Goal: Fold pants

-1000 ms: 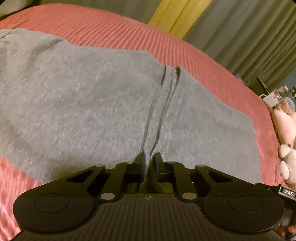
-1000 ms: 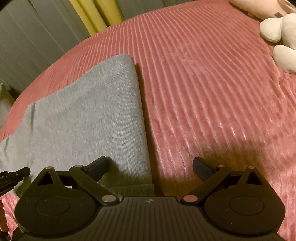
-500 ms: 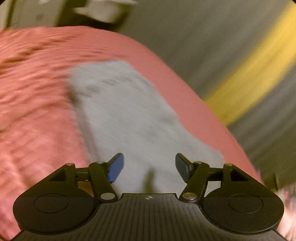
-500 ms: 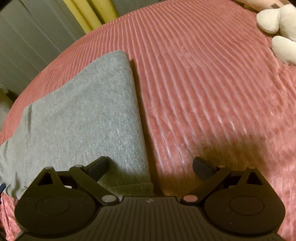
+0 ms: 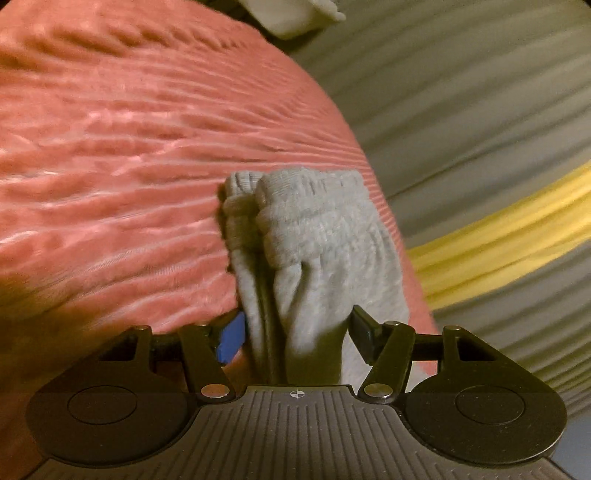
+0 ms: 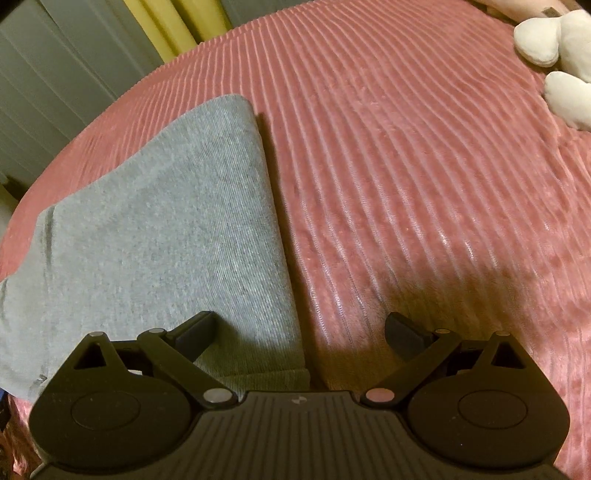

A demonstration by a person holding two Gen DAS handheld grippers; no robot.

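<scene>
Grey knit pants [image 6: 155, 221] lie folded lengthwise on a pink ribbed bedspread [image 6: 406, 166]. In the left wrist view their gathered elastic waistband [image 5: 306, 221] points away from me, and the cloth runs back between the fingers. My left gripper [image 5: 295, 332] is open, with its jaws on either side of the cloth near the bed's edge. My right gripper [image 6: 299, 332] is open wide and empty, low over the pants' folded long edge, with one finger [image 6: 195, 332] above the cloth and the other above the bedspread.
White plush toys [image 6: 554, 62] lie at the far right of the bed. Grey and yellow curtains [image 5: 498, 221] hang close beside the bed's edge. A pale pillow-like object [image 5: 295, 14] sits beyond the bed.
My left gripper let go of the pinched cloth, opened, and swung to the waistband end near the curtains. My right gripper stayed open and barely moved.
</scene>
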